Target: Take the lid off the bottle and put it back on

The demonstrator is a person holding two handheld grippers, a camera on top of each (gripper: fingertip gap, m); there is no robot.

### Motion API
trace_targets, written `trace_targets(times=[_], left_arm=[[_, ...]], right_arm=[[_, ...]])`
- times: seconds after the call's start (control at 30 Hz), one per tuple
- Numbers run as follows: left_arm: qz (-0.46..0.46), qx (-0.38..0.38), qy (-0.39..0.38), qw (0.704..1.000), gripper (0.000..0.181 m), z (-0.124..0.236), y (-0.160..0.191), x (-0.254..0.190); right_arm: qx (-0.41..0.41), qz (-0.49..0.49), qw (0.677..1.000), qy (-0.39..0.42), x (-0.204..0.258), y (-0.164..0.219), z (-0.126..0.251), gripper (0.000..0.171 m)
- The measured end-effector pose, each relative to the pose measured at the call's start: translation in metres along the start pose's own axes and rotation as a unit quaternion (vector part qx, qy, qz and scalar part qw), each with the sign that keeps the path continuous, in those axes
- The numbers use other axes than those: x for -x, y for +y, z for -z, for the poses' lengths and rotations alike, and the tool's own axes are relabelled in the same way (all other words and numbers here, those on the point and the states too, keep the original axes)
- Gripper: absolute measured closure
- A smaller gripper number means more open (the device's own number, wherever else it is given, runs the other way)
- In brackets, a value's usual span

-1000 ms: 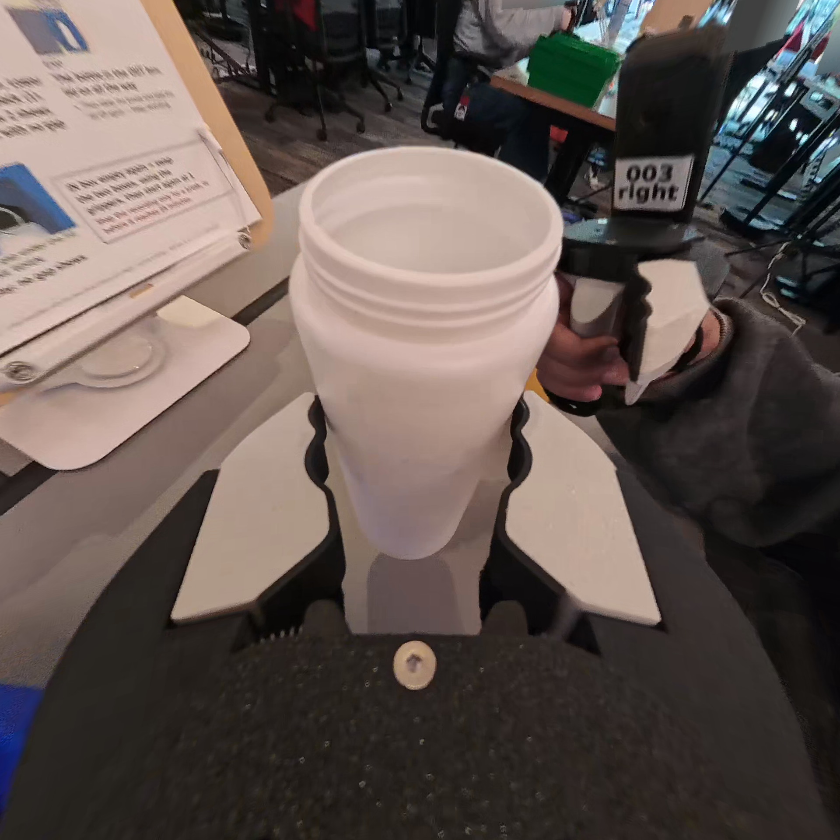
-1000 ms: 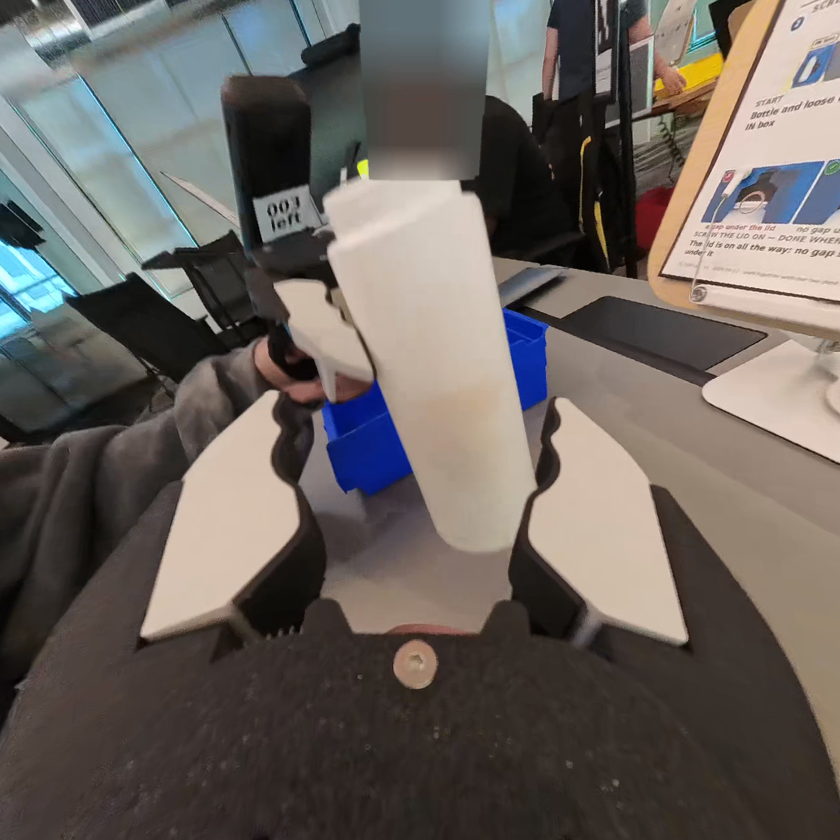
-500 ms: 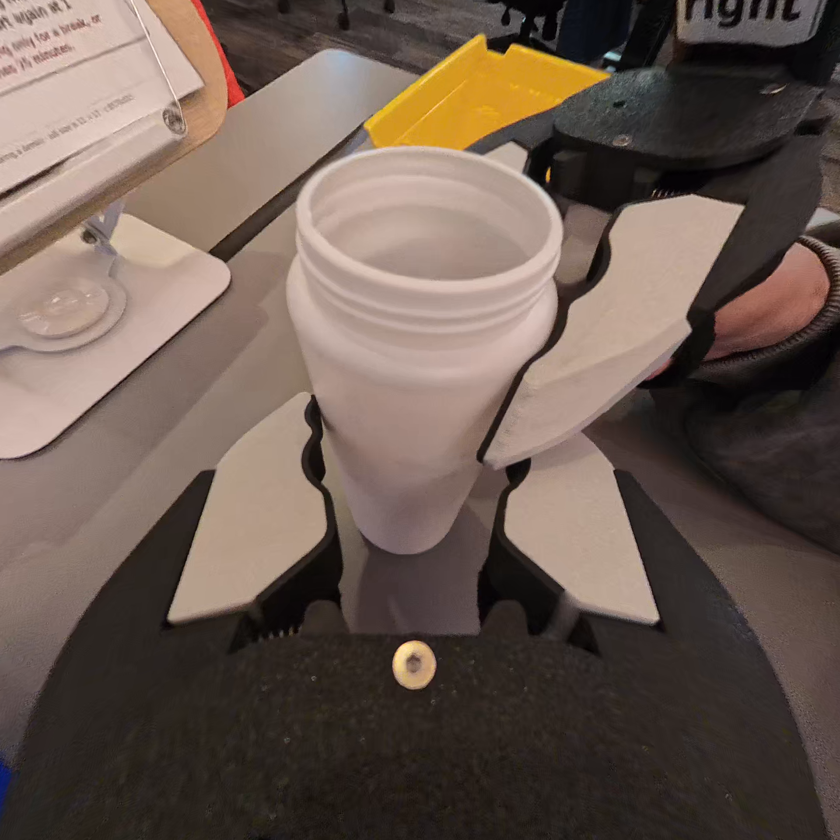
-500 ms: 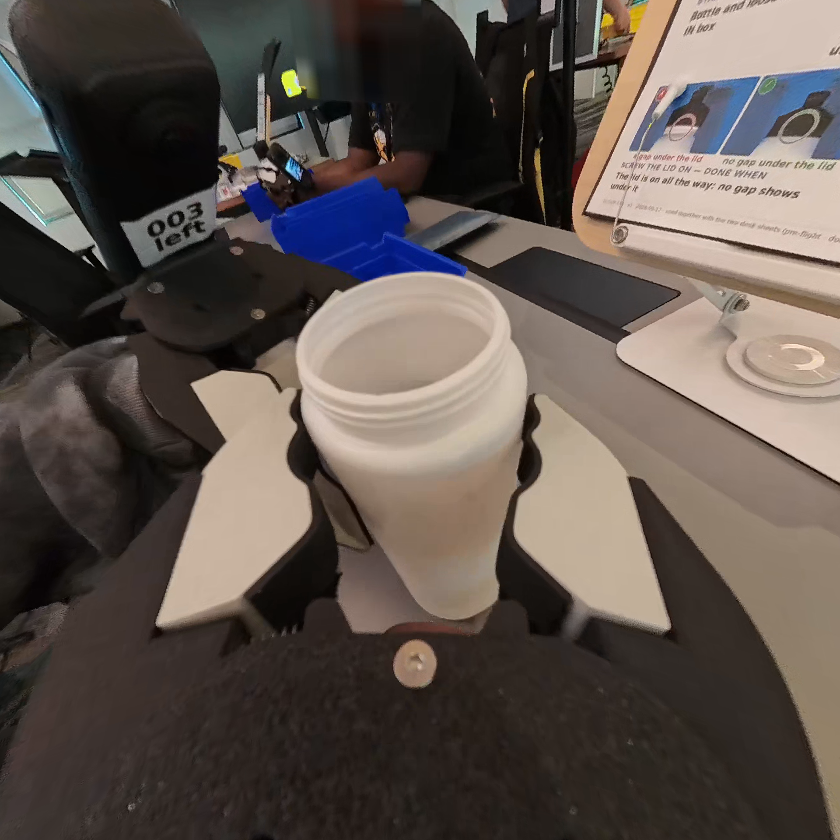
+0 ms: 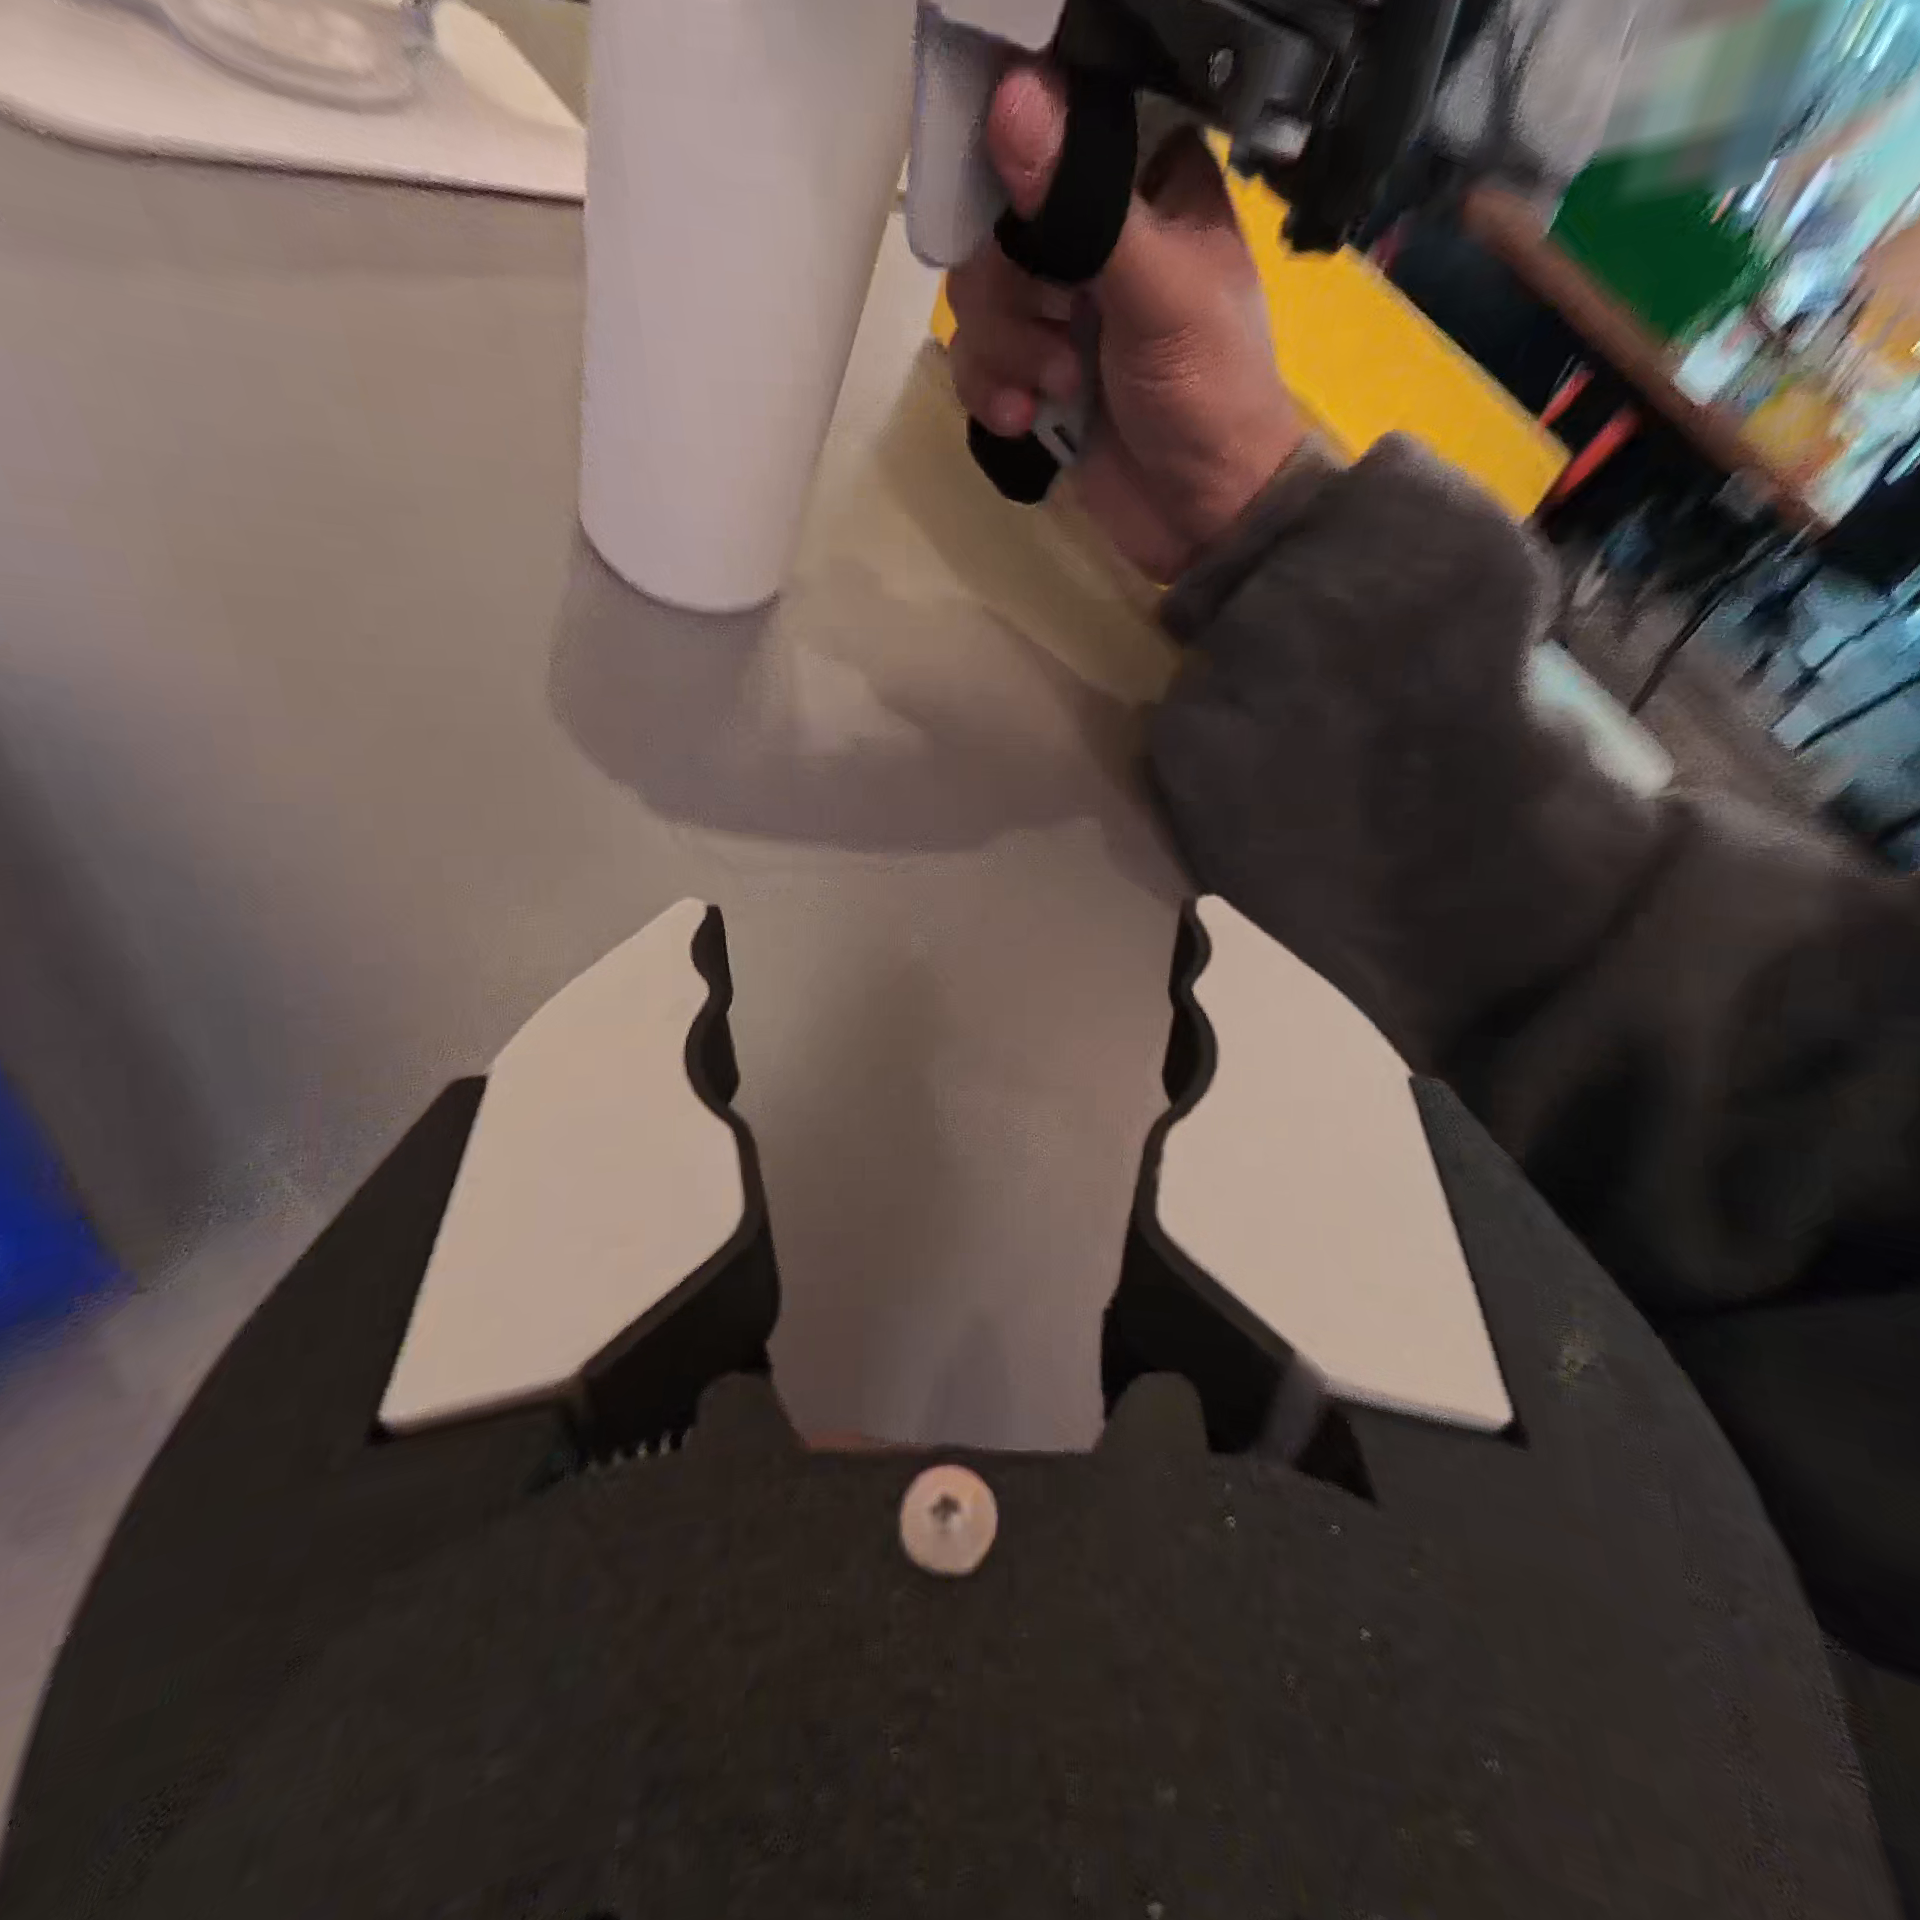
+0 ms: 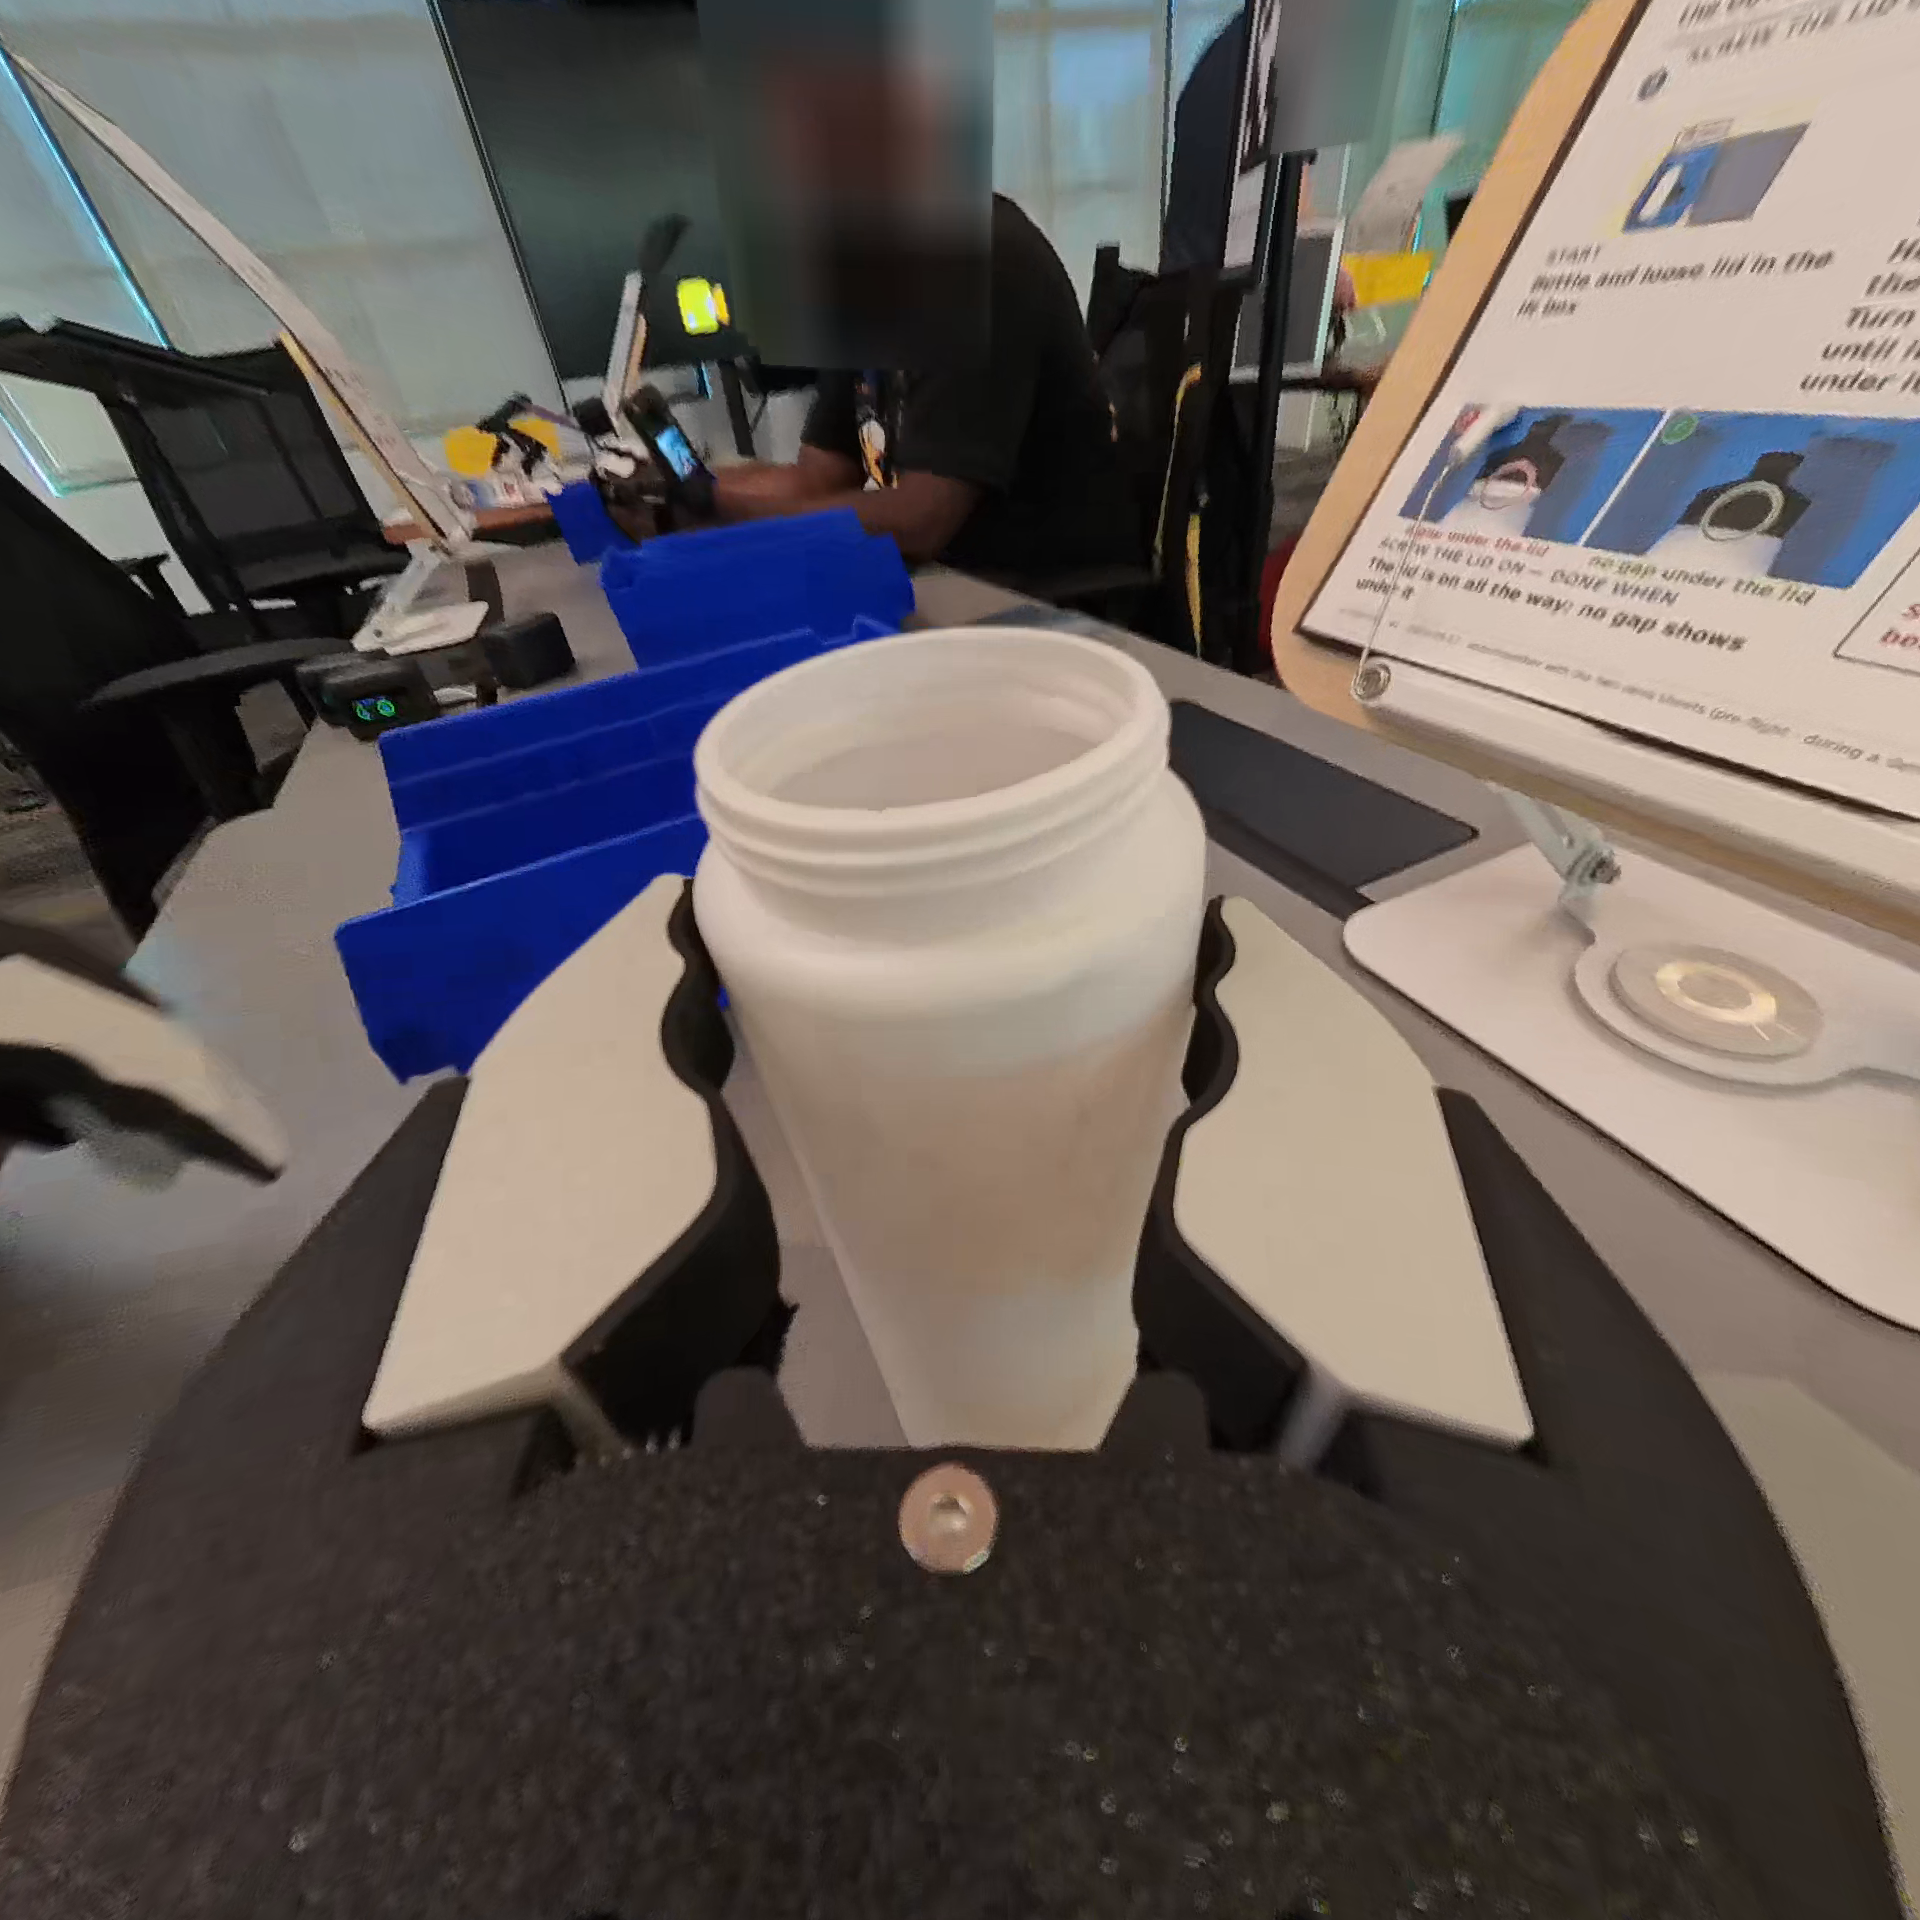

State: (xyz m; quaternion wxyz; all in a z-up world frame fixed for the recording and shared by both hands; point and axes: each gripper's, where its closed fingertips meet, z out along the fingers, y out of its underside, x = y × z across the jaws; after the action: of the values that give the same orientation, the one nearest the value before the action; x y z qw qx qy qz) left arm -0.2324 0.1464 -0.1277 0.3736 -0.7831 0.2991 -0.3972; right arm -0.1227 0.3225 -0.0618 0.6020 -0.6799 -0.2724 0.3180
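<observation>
- Gripping the white bottle [image 6: 956, 1018] upright, lidless, seemingly empty, between the right claw [image 6: 951, 997] fingers.
- Hanging apart, holding nothing: left claw [image 5: 951, 997], now let go and backed off, bottle ahead above the grey table [image 5: 312, 623].
- Sitting beyond-left: blue bins [image 6: 540, 831], contents hidden.

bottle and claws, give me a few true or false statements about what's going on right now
1. The right claw is shut on the bottle. True.
2. A lid sits on the bottle. False: its threaded mouth is open and no lid shows in either view.
3. The left claw grips the bottle. False: its jaws are open with only bare table between them; the bottle stands ahead of it.
4. A blue bin lies behind the bottle in the right wrist view. True.
5. The bottle lies on its side. False: it is upright.
</observation>
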Motion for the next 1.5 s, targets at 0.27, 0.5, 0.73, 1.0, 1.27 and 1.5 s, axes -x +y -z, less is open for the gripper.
trace_targets(times=[0.27, 0.5, 0.73, 1.0, 1.27, 1.5], left_arm=[[0.034, -0.049, -0.116, 0.991, 0.099, 0.078, 0.002, 0.041], [-0.021, 0.165, -0.253, 0.953, 0.084, 0.082, -0.084, 0.157], [0.097, 0.303, -0.336, 0.886, 0.092, 0.01, -0.11, 0.29], [0.196, 0.348, -0.329, 0.856, 0.092, -0.035, -0.089, 0.351], [0.122, 0.406, -0.333, 0.842, 0.111, -0.014, -0.088, 0.351], [0.031, 0.38, -0.267, 0.885, 0.111, 0.028, -0.184, 0.233]], right_arm=[[0.025, 0.013, 0.999, 0.015, -0.004, 0.003, 0.0, 0.085], [0.017, 0.011, 0.999, 0.026, -0.006, 0.002, 0.0, 0.085], [0.016, 0.015, 0.999, 0.029, -0.005, 0.002, 0.001, 0.085], [0.011, 0.022, 0.999, 0.036, -0.003, 0.002, 0.002, 0.085], [0.001, 0.015, 0.999, 0.041, -0.006, 0.002, 0.004, 0.085], [0.011, 0.015, 0.999, 0.047, -0.006, 0.003, 0.002, 0.085]])
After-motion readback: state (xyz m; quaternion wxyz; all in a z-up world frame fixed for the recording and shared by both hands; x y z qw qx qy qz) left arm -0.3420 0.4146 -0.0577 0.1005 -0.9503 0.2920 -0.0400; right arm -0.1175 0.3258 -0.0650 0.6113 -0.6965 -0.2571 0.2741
